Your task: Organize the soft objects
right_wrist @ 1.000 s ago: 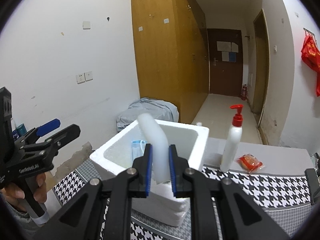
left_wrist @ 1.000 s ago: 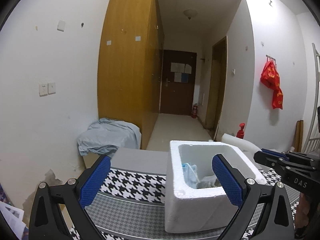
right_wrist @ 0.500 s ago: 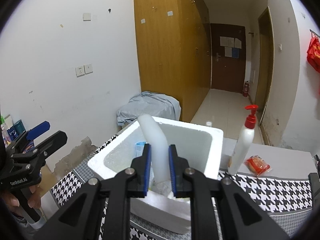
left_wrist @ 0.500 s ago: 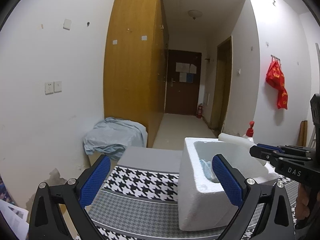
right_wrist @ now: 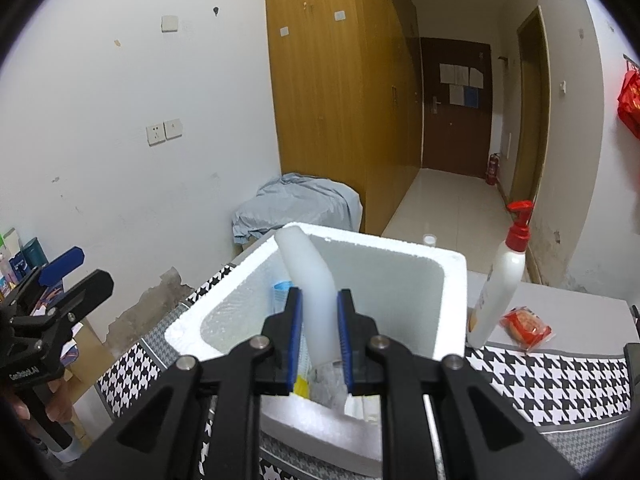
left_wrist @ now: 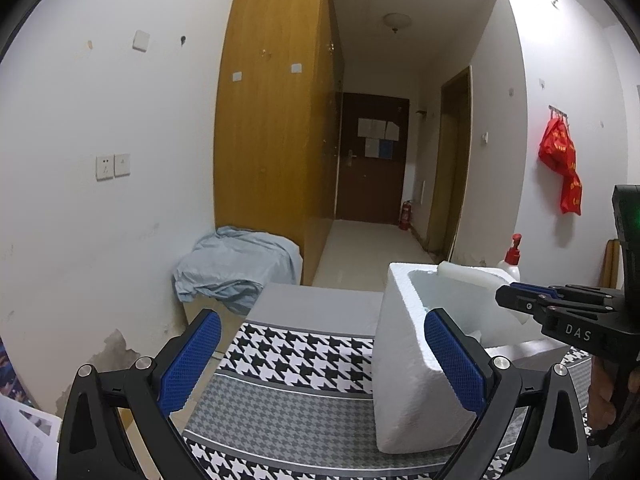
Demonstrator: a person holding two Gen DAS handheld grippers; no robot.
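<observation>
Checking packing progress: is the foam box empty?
No. The foam box already holds a blue packet and other small items.

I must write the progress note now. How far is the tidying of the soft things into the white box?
Done: the foam box already holds a light blue item and other items too unclear to name. In hand: the right gripper is shut on a white foam piece above the box opening. The left gripper is open and empty. Left: release the foam piece; a red packet lies on the table.
</observation>
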